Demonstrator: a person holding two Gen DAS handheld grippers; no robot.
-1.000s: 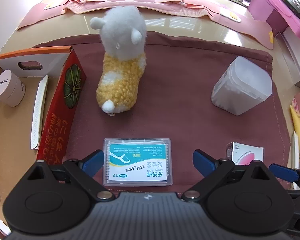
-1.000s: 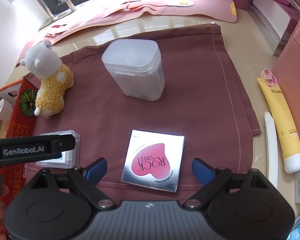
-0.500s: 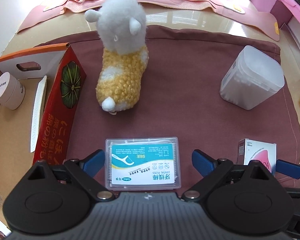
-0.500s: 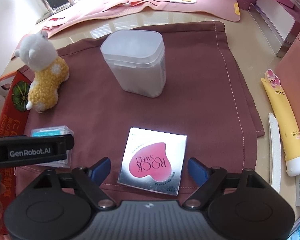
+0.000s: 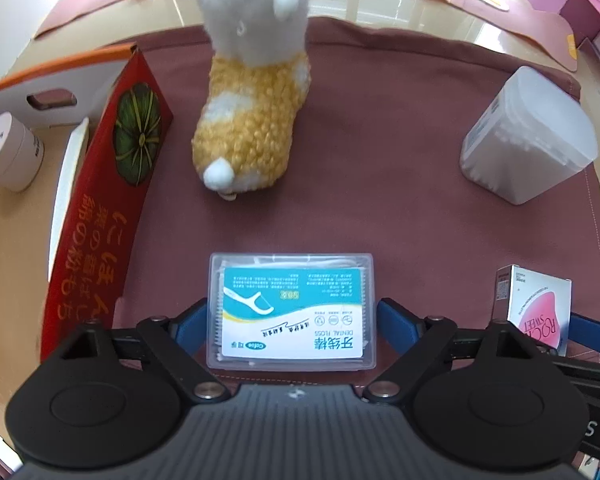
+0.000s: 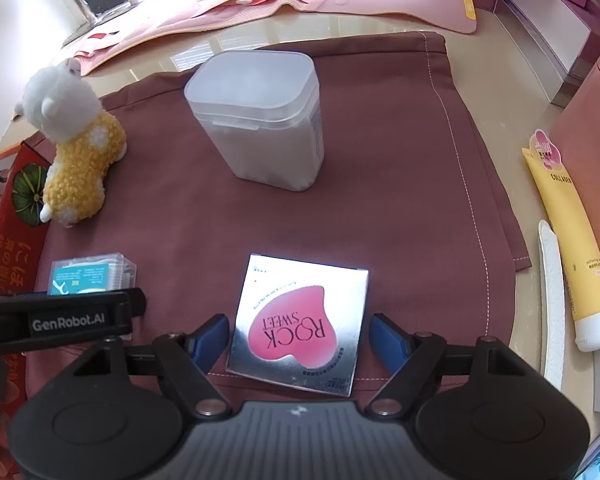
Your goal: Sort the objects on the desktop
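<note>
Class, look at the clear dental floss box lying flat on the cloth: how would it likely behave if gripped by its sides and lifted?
The dental floss box looks like rigid plastic, so probably stiff. Its smooth clear walls may slip. Thin, so likely light.

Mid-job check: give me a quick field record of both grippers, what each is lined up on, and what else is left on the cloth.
left gripper: jaws closing around the dental floss box, no firm contact visible
right gripper: jaws closing around the silver heart box, small gaps at both sides
surface: maroon cloth
also on cloth: alpaca plush, cotton swab container
</note>
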